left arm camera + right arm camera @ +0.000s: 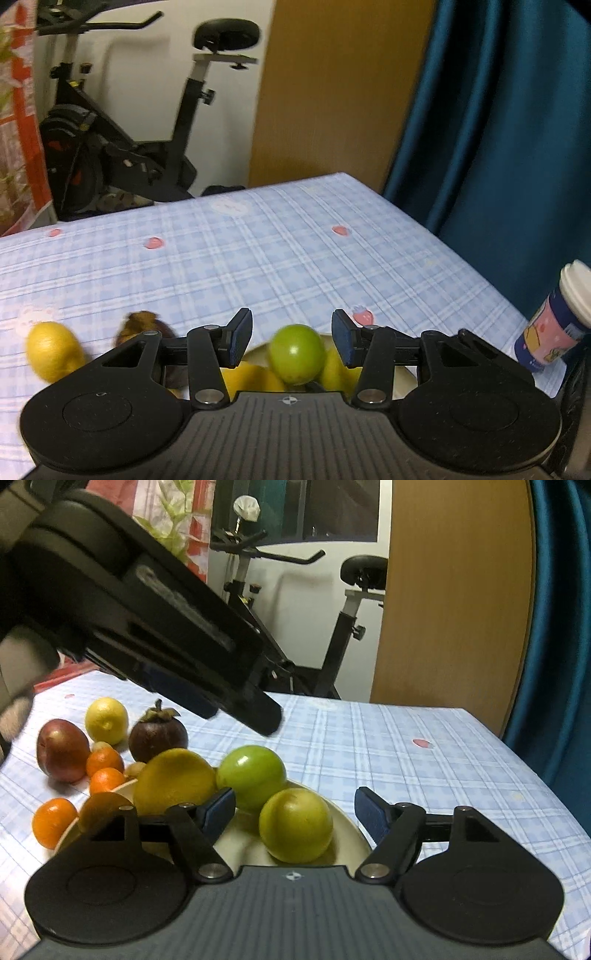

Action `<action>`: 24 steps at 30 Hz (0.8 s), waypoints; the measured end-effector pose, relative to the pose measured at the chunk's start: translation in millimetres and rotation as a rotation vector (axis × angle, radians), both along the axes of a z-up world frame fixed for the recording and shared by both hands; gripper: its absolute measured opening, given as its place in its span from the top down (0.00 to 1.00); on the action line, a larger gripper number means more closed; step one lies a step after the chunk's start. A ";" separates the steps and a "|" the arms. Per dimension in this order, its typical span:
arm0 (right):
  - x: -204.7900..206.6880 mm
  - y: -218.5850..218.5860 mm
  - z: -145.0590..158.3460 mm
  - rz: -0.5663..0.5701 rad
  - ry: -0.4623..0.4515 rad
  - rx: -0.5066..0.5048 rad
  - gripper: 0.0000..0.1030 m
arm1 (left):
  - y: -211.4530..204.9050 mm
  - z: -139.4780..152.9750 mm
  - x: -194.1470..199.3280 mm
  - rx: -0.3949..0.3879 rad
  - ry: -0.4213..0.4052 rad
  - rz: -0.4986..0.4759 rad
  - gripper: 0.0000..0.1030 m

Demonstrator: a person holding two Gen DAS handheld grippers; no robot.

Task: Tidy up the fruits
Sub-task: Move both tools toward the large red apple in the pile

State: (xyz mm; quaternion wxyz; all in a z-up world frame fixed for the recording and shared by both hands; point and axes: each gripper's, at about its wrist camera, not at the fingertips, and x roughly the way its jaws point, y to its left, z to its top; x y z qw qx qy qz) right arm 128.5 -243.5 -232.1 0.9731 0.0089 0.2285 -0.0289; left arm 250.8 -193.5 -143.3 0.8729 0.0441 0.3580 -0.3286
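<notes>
Green fruit (296, 353) on plate (349, 829), half hidden between spread left jaws (291, 336), untouched, right jaws (294, 814) spread around yellow-green fruit (295, 825), plate mostly hidden, mangosteen (142, 325) blurred.

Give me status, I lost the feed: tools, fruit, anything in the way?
Both tools open, holding nothing: left, right. Three fruits on plate; the rest wait on the cloth, lemon included. Left tool hangs over plate.

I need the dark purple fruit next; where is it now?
In the right wrist view, the purple fruit sits on the tablecloth, left of centre, between the lemon and the plate.
</notes>
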 end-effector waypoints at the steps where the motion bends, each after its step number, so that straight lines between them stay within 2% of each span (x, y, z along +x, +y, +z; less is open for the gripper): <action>1: -1.4 0.8 1.1 0.007 -0.011 0.005 0.29 | 8.1 3.5 0.3 -0.008 -0.001 0.014 0.51; 7: -12.3 5.8 11.3 0.048 -0.085 0.031 0.29 | 70.3 21.8 1.7 -0.041 -0.017 0.131 0.51; 15: -9.7 6.9 25.3 0.073 -0.073 0.125 0.29 | 158.2 27.5 6.2 -0.024 -0.023 0.288 0.51; 19: -3.8 18.5 35.5 0.135 -0.054 0.142 0.35 | 189.4 24.4 6.9 -0.038 -0.011 0.319 0.51; 24: 6.8 45.1 41.8 0.250 0.004 0.109 0.44 | 199.2 13.1 10.9 -0.062 0.011 0.317 0.51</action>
